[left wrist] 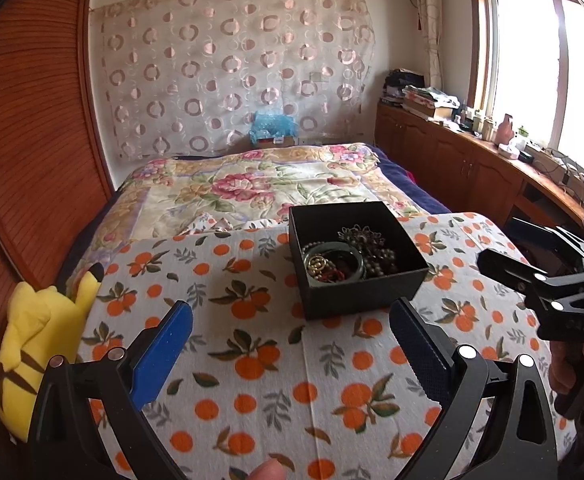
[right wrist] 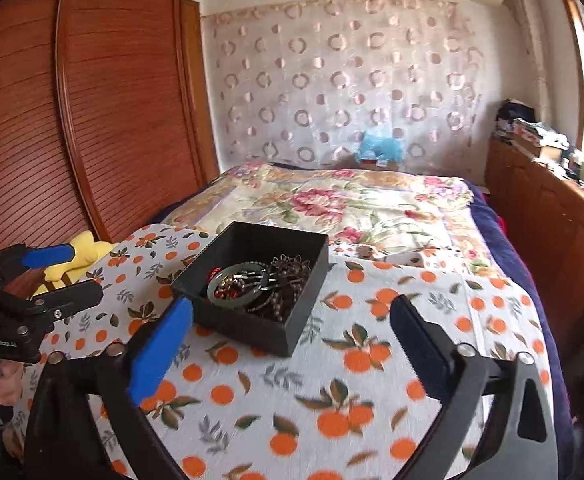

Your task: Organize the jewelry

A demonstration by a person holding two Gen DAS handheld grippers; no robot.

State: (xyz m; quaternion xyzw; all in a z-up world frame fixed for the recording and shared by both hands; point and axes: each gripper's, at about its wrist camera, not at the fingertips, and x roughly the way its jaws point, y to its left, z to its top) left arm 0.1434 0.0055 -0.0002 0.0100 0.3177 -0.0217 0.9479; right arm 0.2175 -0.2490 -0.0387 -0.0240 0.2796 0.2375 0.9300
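A black open box [left wrist: 372, 292] sits on the orange-print cloth [left wrist: 252, 380]. It holds a green bangle [left wrist: 334, 262], dark bead strings [left wrist: 380, 260] and a filigree piece. In the right wrist view the box [right wrist: 252, 328] holds the same bangle [right wrist: 238, 286] and beads [right wrist: 284, 300]. My left gripper [left wrist: 292, 320] is open and empty, just short of the box's near wall. My right gripper [right wrist: 292, 316] is open and empty, its left finger beside the box's near corner. Each gripper shows in the other's view: the right one [left wrist: 532, 280], the left one [right wrist: 52, 276].
A yellow plush toy [left wrist: 40, 344] lies at the cloth's left edge. A floral quilt [left wrist: 252, 188] covers the bed behind. A wooden wardrobe [right wrist: 92, 100] stands to the left, and a cluttered wooden cabinet [left wrist: 472, 152] runs under the window on the right.
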